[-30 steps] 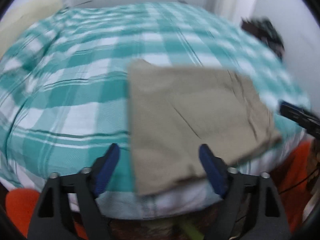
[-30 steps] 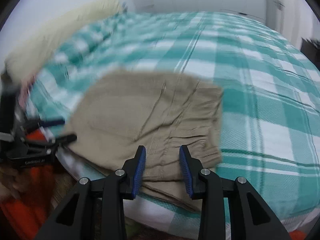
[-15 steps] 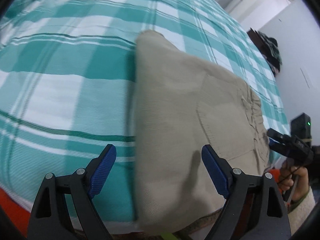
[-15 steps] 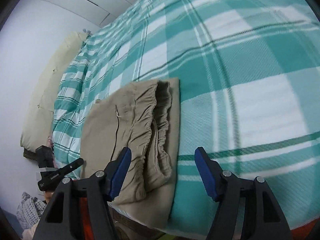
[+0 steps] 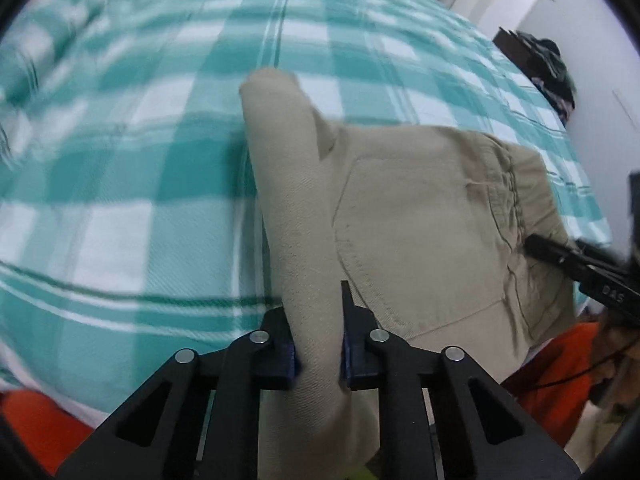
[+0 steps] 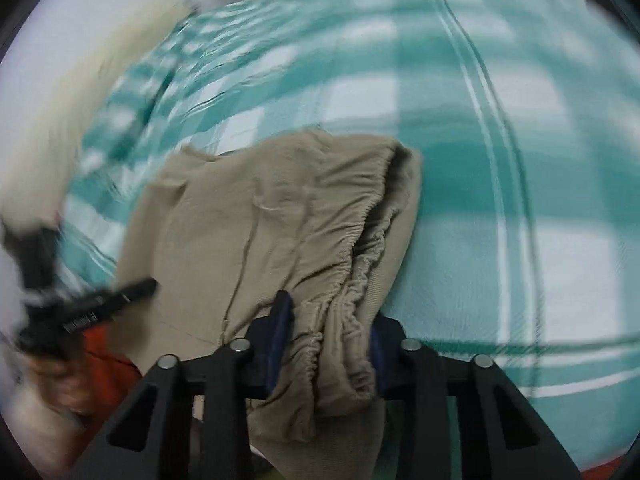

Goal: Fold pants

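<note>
A bed is seen covered by a blanket (image 5: 132,184) checked in teal and white, with thin darker stripes crossing the squares. A cream pillow (image 6: 68,120) lies along the blanket's far left edge in the right wrist view, blurred. A dark bundle (image 5: 548,68) is seen against the white wall (image 5: 592,52) beyond the far right corner of the bed. Orange cloth (image 5: 560,364) is visible below the bed's near edge.

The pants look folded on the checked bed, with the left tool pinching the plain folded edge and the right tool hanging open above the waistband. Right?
Not quite. The right tool is shut on the elastic waistband of the pants, as the right wrist view shows. The left tool does pinch the plain folded edge, on the checked bed.
</note>
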`<state>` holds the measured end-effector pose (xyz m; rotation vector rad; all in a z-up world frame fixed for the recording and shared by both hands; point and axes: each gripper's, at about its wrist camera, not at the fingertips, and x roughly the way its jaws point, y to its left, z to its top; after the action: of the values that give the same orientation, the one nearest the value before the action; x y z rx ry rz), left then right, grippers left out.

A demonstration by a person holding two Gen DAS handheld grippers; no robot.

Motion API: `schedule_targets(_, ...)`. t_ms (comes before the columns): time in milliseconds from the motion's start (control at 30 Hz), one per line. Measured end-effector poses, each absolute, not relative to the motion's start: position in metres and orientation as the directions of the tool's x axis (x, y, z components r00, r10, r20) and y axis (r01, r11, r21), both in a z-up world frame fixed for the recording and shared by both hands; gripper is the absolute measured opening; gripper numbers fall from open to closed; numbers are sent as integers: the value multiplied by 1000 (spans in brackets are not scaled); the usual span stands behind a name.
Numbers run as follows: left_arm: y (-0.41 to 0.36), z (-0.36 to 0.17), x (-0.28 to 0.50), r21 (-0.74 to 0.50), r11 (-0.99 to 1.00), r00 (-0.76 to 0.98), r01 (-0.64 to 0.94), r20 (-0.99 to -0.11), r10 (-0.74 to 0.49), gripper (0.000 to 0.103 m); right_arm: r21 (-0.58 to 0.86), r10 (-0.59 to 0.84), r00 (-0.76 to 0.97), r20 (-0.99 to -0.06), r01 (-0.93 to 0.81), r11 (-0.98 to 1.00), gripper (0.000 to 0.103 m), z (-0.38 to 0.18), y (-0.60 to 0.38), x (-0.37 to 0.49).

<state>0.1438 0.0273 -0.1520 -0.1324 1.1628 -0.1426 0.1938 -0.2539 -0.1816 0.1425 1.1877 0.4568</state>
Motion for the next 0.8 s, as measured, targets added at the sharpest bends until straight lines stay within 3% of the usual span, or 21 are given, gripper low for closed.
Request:
schedule_targets(167, 36, -104, 170, -190, 981, 484, 25, -856, -178, 14, 201, 380, 420, -824, -410, 890, 29, -126, -218, 187)
schedule_targets(400, 35, -62, 253, -92, 996, 622, 12, -779, -80, 16, 205, 403, 530, -746, -393, 896, 29, -79, -212, 270)
schedule_targets(433, 34, -63, 263, -65, 998, 636, 2, -770, -51, 21, 207, 405, 545, -734, -388, 898, 29, -76, -215, 282)
schedule_targets(500, 32, -73, 282, 55, 997, 656, -58, -750, 79, 48, 219, 410, 570, -712, -375, 901, 33, -75, -216, 308)
schedule_targets(533, 34, -80, 284, 106, 989, 656, -99, -741, 145, 70, 226, 410, 572, -710, -367, 903, 34, -78, -220, 318)
schedule_targets(567, 39, -87, 283, 141, 980, 653, -137, -732, 196, 76, 224, 392, 563, -728, -344, 912, 44, -87, -227, 334)
schedule_targets(600, 46, -95, 277, 162, 973, 649, -163, -726, 230, 76, 202, 350, 555, -755, -311, 929, 57, -96, -233, 343)
schedule_targets(733, 63, -123, 238, 208, 963, 619, -172, -738, 269, 84, 86, 165, 563, -810, -165, 983, 68, -121, -276, 332)
schedule_targets(800, 61, -132, 217, 254, 947, 595, -194, -737, 320, 86, 42, 115, 562, -819, -141, 989, 79, -129, -289, 315)
